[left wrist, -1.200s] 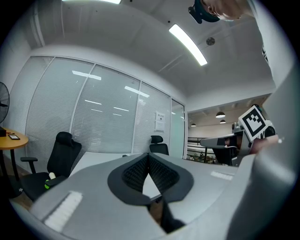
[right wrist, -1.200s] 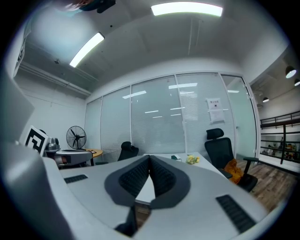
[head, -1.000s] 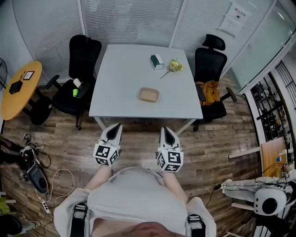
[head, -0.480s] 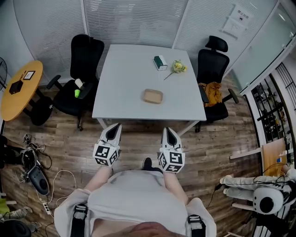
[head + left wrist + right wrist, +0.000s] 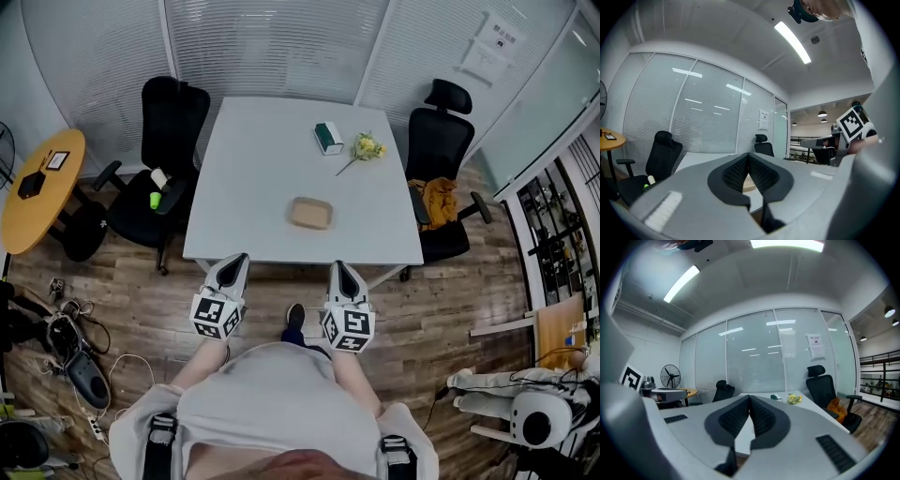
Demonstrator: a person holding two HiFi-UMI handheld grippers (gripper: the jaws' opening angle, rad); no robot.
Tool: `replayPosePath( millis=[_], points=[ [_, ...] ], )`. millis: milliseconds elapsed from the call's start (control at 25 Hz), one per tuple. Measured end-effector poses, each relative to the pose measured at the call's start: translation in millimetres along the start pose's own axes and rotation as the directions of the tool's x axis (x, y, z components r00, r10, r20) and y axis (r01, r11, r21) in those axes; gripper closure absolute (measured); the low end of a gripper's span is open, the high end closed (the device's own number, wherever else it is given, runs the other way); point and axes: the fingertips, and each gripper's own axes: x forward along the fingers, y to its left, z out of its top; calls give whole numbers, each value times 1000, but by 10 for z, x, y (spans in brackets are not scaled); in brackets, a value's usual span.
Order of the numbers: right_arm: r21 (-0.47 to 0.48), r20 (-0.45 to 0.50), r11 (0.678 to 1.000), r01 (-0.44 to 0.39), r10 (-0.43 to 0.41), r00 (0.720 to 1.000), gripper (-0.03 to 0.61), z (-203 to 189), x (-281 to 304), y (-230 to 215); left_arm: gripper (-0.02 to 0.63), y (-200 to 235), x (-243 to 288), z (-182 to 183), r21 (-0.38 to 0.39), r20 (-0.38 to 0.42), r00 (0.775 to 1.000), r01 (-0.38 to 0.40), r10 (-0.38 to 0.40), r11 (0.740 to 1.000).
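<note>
Jaws pressed together, nothing held

Both tools are held low and close to the person's body, above the brown plank floor (image 5: 141,300). The left gripper (image 5: 236,258) and the right gripper (image 5: 339,265) are pale grey moulded shells, each with a cube of black-and-white square markers at the back. In the left gripper view the ribbed black pads (image 5: 736,171) meet in a thin seam at the tips, with nothing between them. The right gripper view shows the same: dark grooved pads (image 5: 761,414) closed tip to tip and empty.

Their tips point at the near edge of a white, matte, square-cornered table (image 5: 253,169), just short of it and not touching. The closest thing on it is a shallow tan dish (image 5: 311,213), oblong with rounded corners, lying near the front edge and between the two grippers' lines. Toward the far side sit a small green-and-white box (image 5: 327,138) and, just beside it, a sprig of yellow flowers (image 5: 365,146). Black mesh-backed office chairs flank the table, one on the left (image 5: 164,122) and one on the right (image 5: 442,141). A round wooden side table (image 5: 37,192) stands well apart at the left.
</note>
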Motion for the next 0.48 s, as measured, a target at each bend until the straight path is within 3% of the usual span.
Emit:
replayPosePath(
  millis=[480],
  points=[
    [-5, 2, 998, -68, 68, 998, 569, 237, 1464, -778, 603, 473, 1487, 266, 36, 32, 998, -61, 60, 997]
  ],
)
